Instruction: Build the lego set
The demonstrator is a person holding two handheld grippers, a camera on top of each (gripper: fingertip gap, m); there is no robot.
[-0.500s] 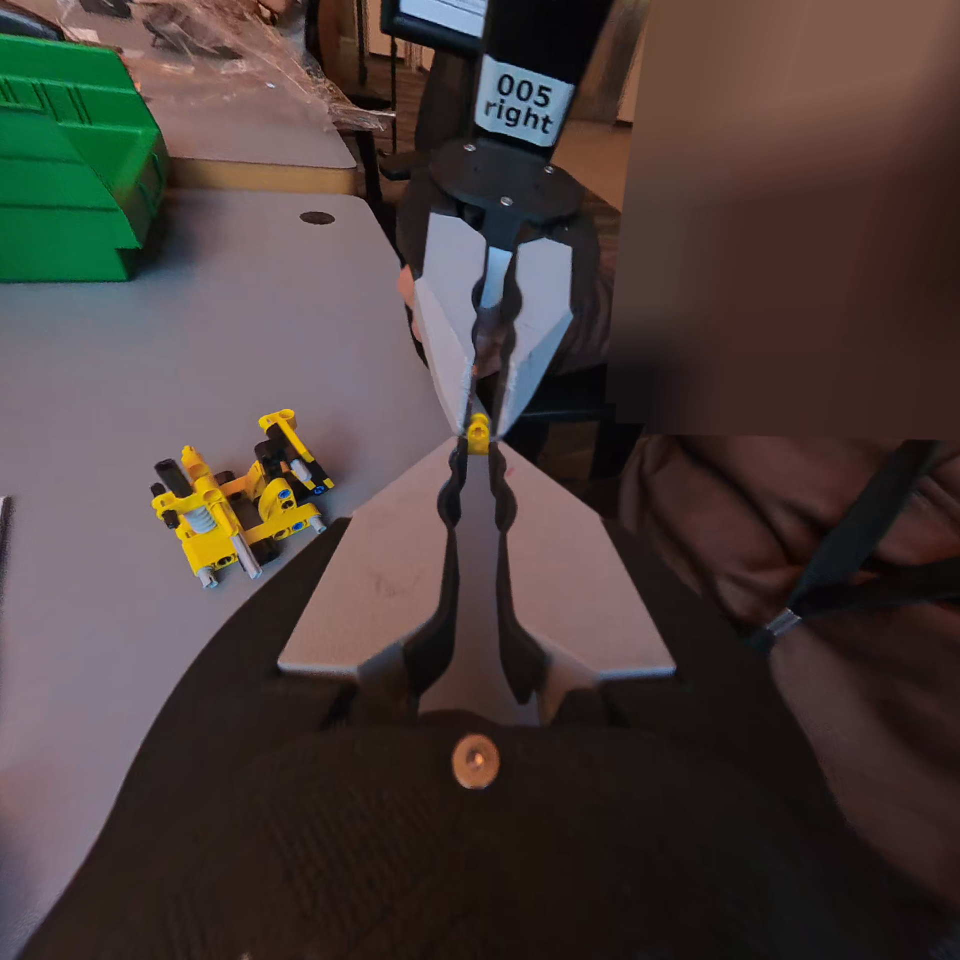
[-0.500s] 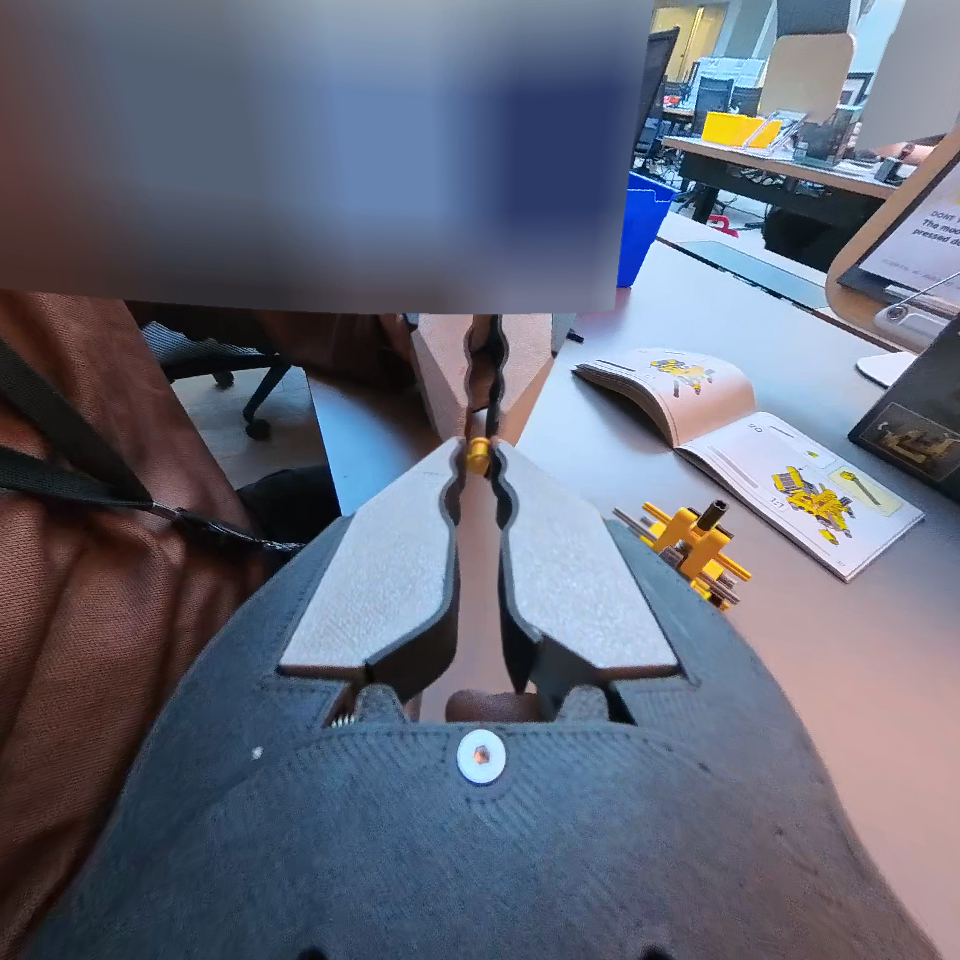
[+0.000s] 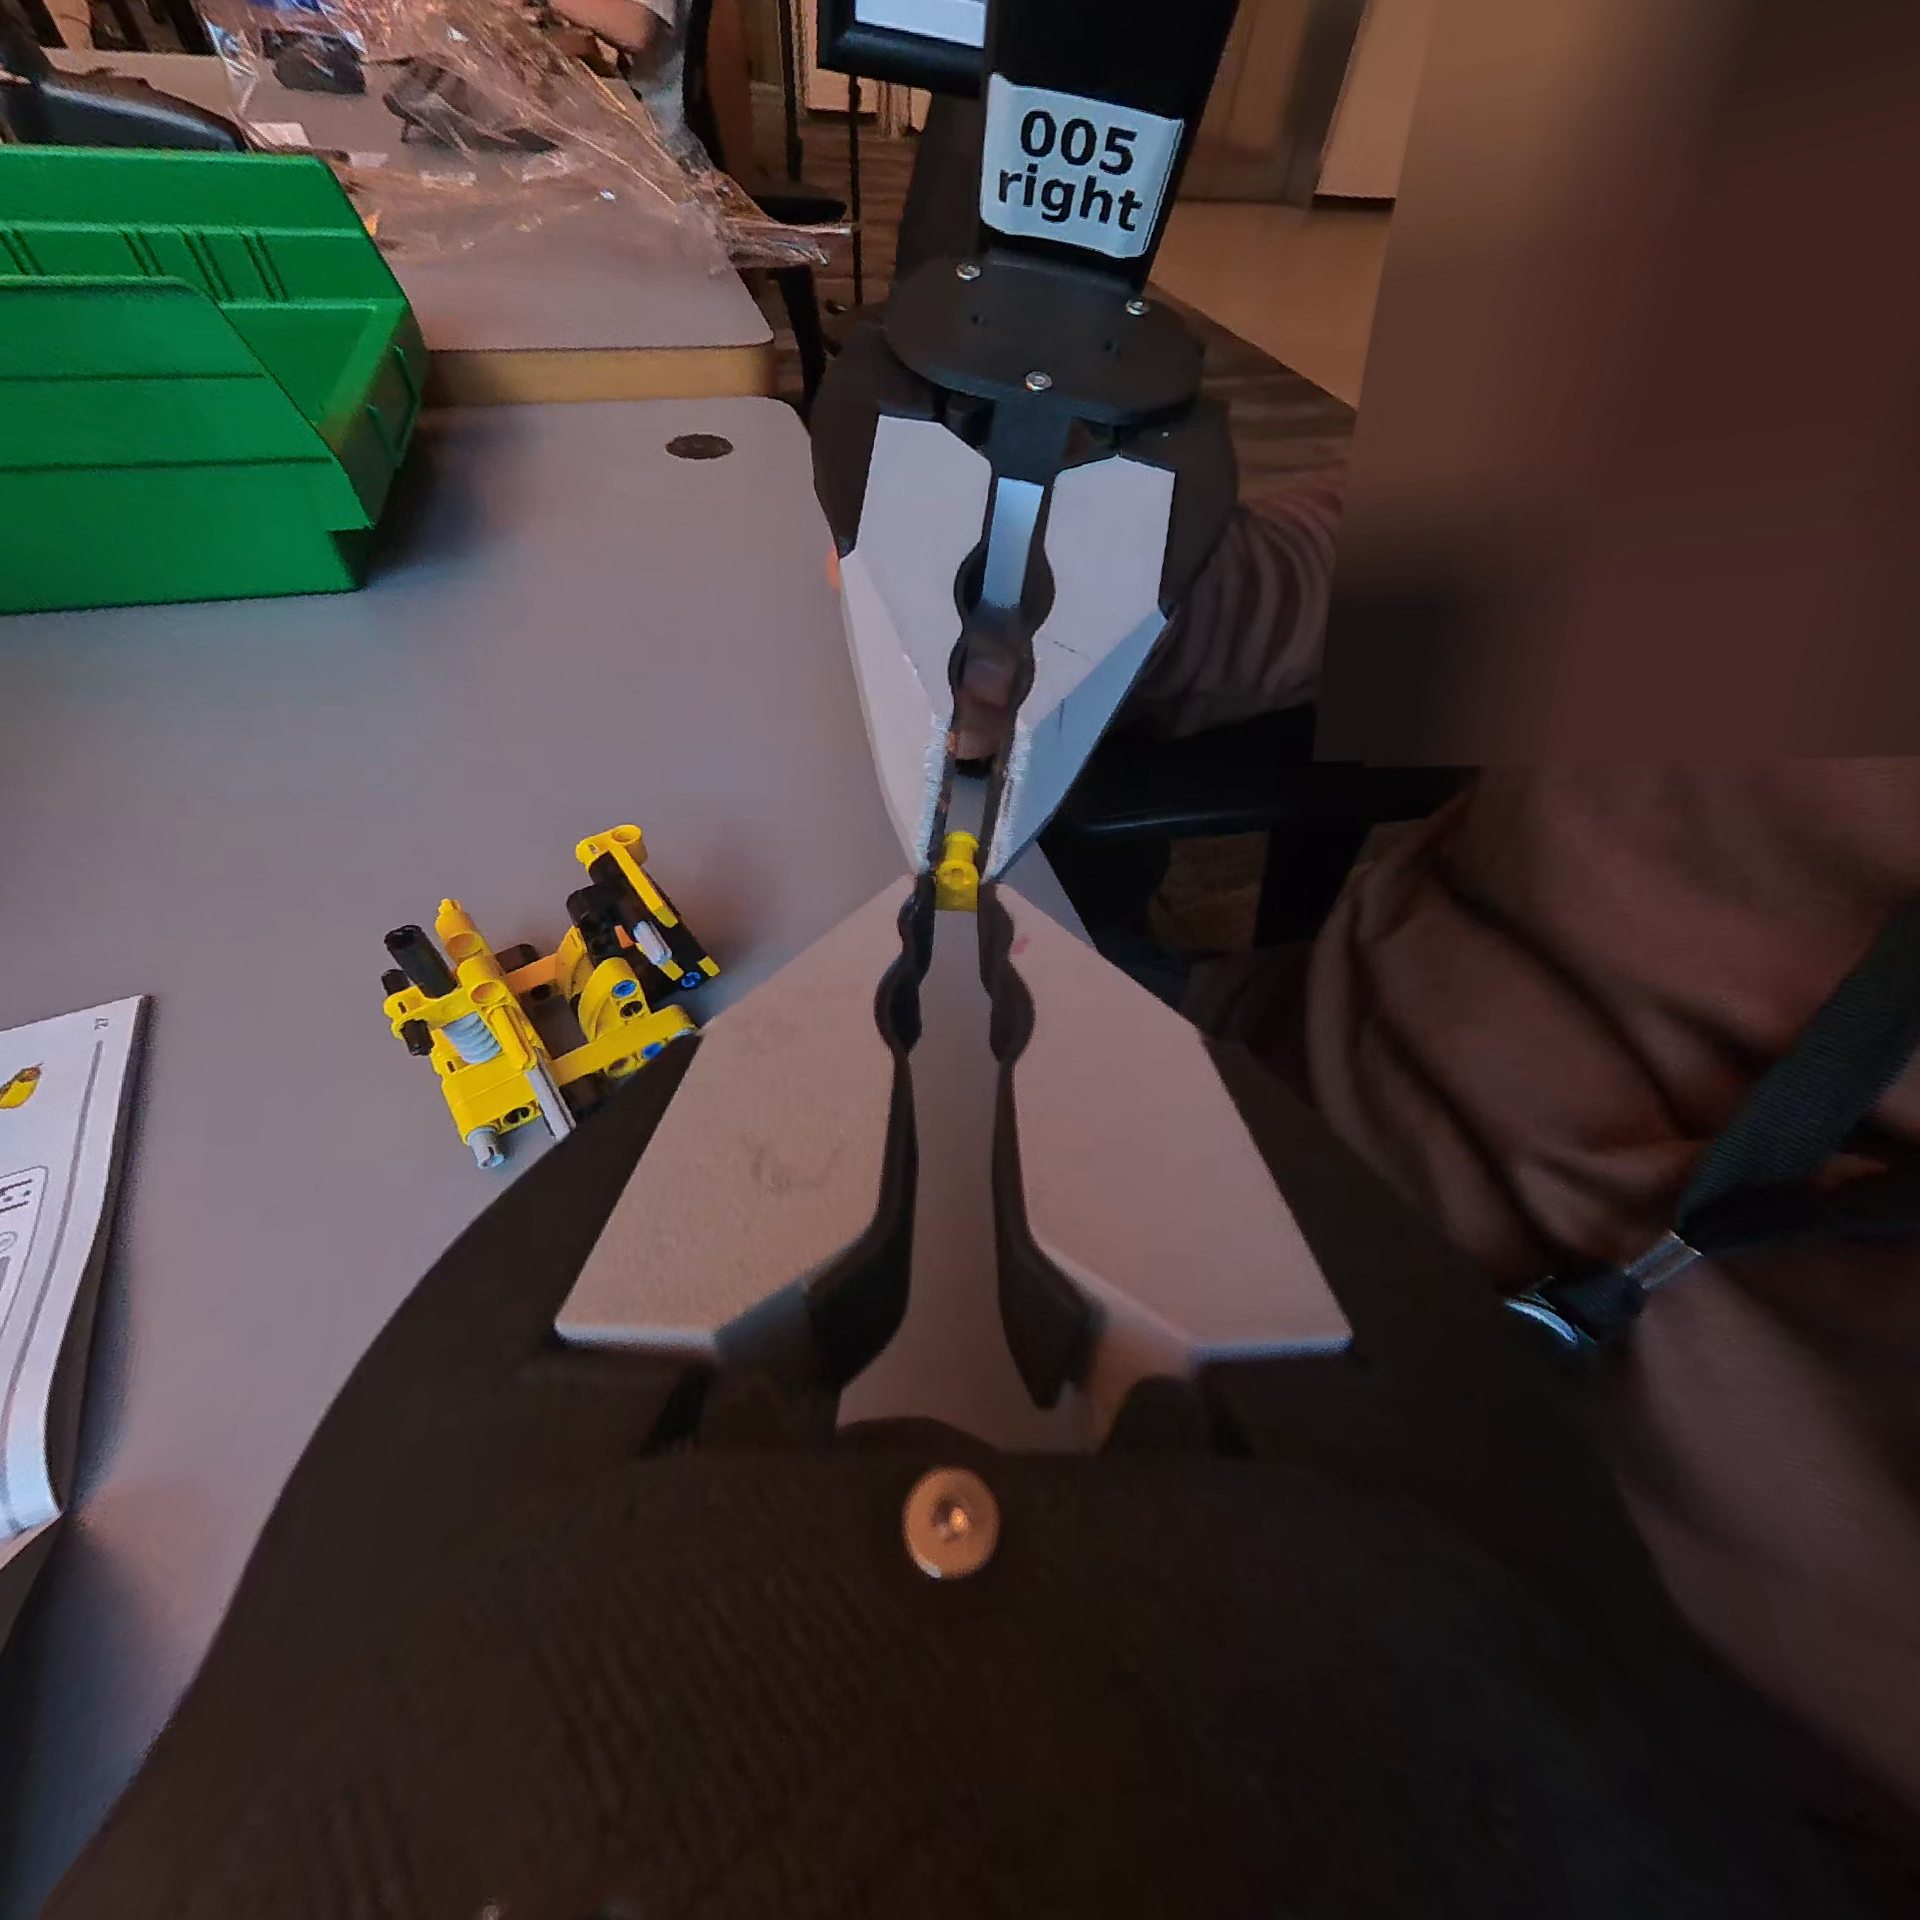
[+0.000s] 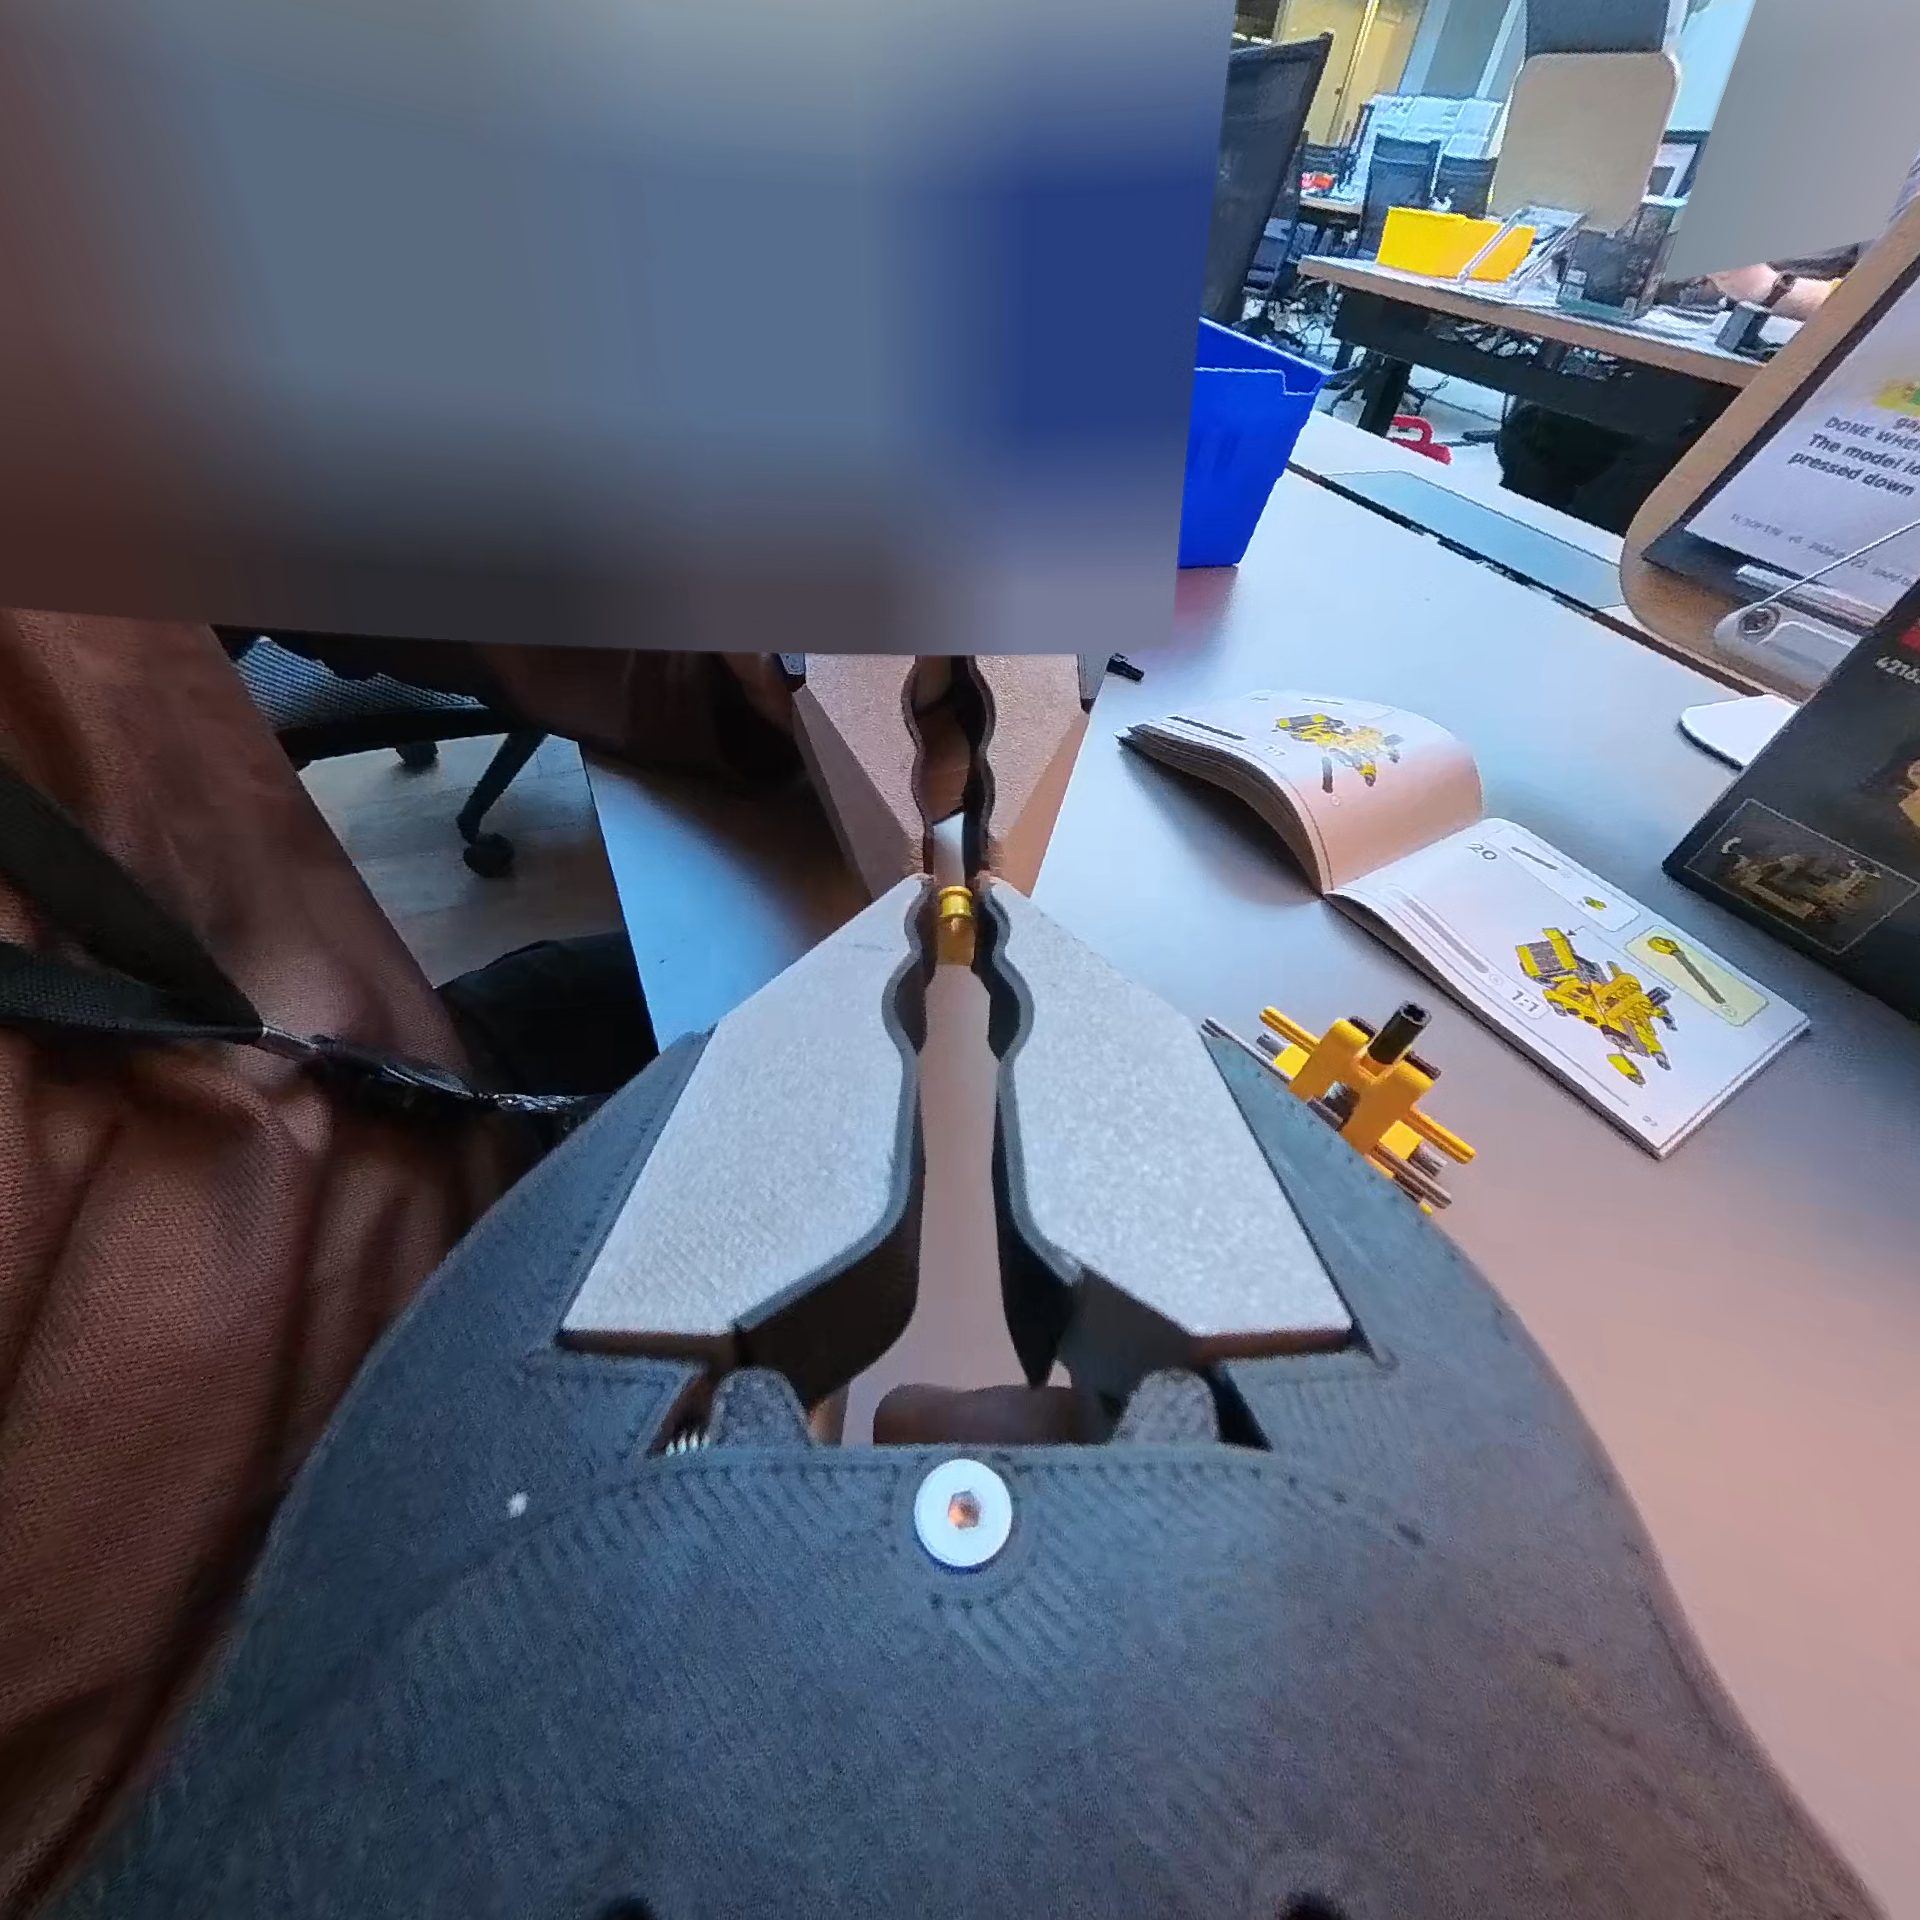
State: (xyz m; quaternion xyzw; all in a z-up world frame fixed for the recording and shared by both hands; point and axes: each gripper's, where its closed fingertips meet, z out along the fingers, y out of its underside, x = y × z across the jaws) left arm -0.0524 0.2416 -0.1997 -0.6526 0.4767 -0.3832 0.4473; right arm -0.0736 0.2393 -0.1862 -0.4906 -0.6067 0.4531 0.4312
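Note:
A small yellow lego piece (image 3: pixel 957 871) is pinched between both grippers, which meet tip to tip in the air just off the table's near edge. My left gripper (image 3: pixel 951 896) is shut on one end of it. My right gripper (image 4: pixel 954 916) is shut on the other end of the piece (image 4: pixel 954 923). In the left wrist view the right gripper (image 3: pixel 963 844) points toward me. The left gripper (image 4: pixel 951 847) shows beyond the piece in the right wrist view. The partly built yellow and black model (image 3: pixel 540 1023) lies on the grey table (image 3: pixel 436 707), also seen in the right wrist view (image 4: pixel 1361 1091).
An open instruction booklet (image 4: pixel 1455 935) lies beyond the model; its corner shows in the left wrist view (image 3: pixel 52 1195). A green bin (image 3: pixel 187 395) stands at the far left. A black box (image 4: pixel 1818 831), a screen (image 4: pixel 1829 436) and a blue bin (image 4: pixel 1236 436) stand nearby. A person's brown clothing (image 3: pixel 1558 1039) is close. Less than 4 cm separates the two grippers' tips.
Both grippers stay tip to tip on the yellow piece. The left view has shifted slightly, so the booklet's corner now shows at its left edge.

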